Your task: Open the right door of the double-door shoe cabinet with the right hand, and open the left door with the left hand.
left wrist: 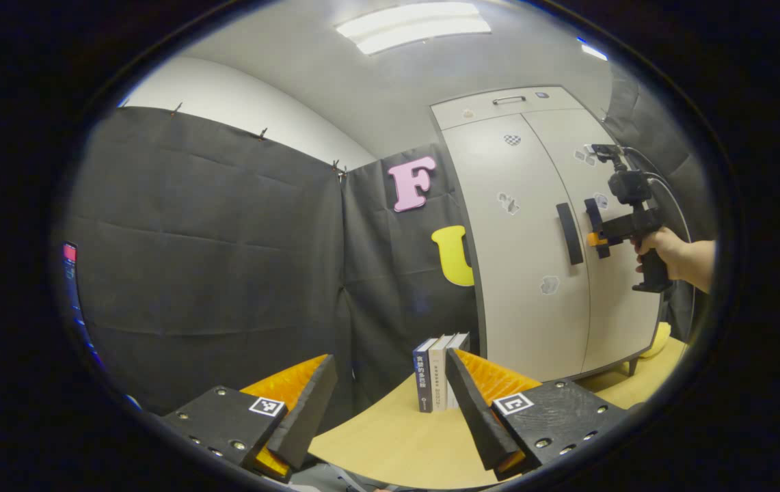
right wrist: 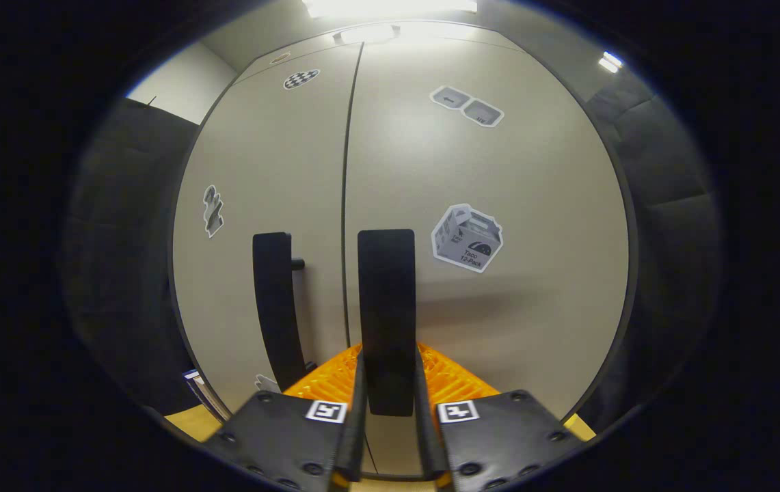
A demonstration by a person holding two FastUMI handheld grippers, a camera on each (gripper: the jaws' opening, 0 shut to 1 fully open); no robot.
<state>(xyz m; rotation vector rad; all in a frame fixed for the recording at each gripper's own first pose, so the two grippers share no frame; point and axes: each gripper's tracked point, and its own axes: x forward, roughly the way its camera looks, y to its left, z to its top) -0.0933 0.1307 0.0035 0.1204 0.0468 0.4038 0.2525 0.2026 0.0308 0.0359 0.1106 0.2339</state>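
Right gripper (right wrist: 390, 389) clamped on the right door handle (right wrist: 386, 301) of the shoe cabinet (left wrist: 540, 239), both doors closed, left door handle (right wrist: 273, 307) just beside it, left gripper (left wrist: 390, 410) wide open, empty, above the table (left wrist: 396, 444) left of the cabinet, books (left wrist: 439, 372) beside the cabinet.

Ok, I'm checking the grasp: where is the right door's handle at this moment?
In the right gripper view, the right door's handle stands upright between the right gripper fingers, just right of the door seam, beside the left door's handle.
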